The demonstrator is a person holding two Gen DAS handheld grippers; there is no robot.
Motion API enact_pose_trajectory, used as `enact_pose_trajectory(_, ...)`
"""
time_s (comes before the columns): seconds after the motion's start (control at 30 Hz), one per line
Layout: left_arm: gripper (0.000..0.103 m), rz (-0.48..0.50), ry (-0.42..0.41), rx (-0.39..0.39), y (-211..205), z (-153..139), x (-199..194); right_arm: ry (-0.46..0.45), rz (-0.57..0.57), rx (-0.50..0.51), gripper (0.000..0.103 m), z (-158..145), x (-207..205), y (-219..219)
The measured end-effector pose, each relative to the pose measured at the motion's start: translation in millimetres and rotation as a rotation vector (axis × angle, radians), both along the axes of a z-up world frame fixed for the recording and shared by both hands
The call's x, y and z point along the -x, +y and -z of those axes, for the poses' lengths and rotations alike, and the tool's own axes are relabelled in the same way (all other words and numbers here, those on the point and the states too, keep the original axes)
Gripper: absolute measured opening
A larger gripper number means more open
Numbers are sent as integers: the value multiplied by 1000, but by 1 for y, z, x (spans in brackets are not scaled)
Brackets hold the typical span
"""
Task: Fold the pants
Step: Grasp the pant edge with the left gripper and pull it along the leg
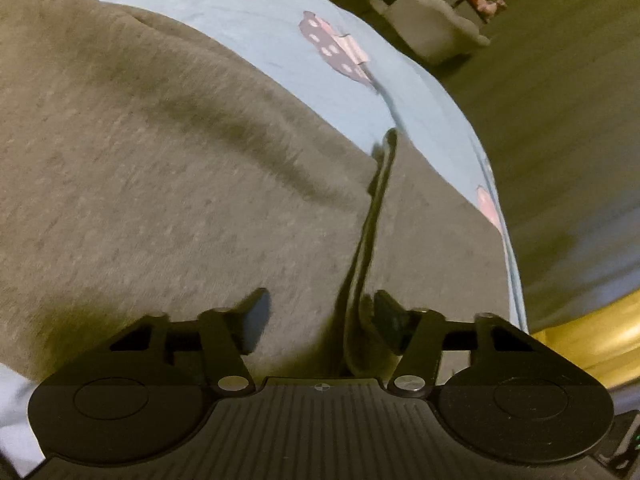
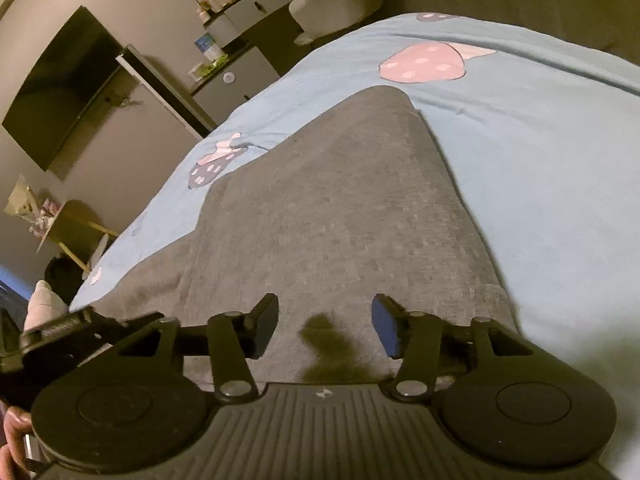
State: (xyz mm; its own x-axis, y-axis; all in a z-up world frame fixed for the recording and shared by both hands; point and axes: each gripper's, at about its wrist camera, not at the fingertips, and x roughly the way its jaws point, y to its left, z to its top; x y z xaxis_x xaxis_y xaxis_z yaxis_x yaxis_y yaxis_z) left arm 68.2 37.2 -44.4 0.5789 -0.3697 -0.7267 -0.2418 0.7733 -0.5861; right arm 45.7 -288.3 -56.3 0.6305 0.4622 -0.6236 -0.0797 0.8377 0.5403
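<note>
The pants (image 1: 168, 168) are showing a heathered grey, flecked with lighter specks, with a black drawstring (image 1: 370, 216) lying across them. The bedsheet (image 1: 256, 12) is showing light blue, carrying a strawberry pattern: one pink strawberry (image 2: 422, 65) with pale dots, one dark navy strawberry (image 2: 208, 170) with pale dots. The left gripper (image 1: 318, 320) and right gripper (image 2: 325, 330) are showing black, with dark blue finger pads (image 2: 384, 326). The television screen (image 2: 60, 84) is reading black.

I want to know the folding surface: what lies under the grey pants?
The grey pants lie on a light blue bedsheet printed with strawberries. The sheet directly beneath the pants is covered, so anything there cannot be seen.
</note>
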Motion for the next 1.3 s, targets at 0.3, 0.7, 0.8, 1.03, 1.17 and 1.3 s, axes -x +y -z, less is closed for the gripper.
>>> enact_pose_trajectory(0.3, 13, 55, -23, -32, -3, -4, 8, 12, 5, -53, 58, 6, -5, -4)
enact_pose_trajectory(0.7, 50, -52, -73, 165, 37, -10, -11, 21, 18, -171, 62, 16, -10, -17)
enact_pose_trajectory(0.8, 50, -49, -11, 197, 32, 2, -21, 21, 15, -178, 63, 18, -12, -17)
enact_pose_trajectory(1.03, 44, 79, 69, 168, -10, 23, -38, 20, 15, -203, 63, 20, -14, -19)
enact_pose_trajectory(1.17, 40, 88, 105, 291, -21, 39, -50, 12, 7, -234, 64, 21, -15, -21)
enact_pose_trajectory(1.3, 20, 52, 144, 321, -22, 50, -56, 11, 22, -320, 64, 23, -16, -27)
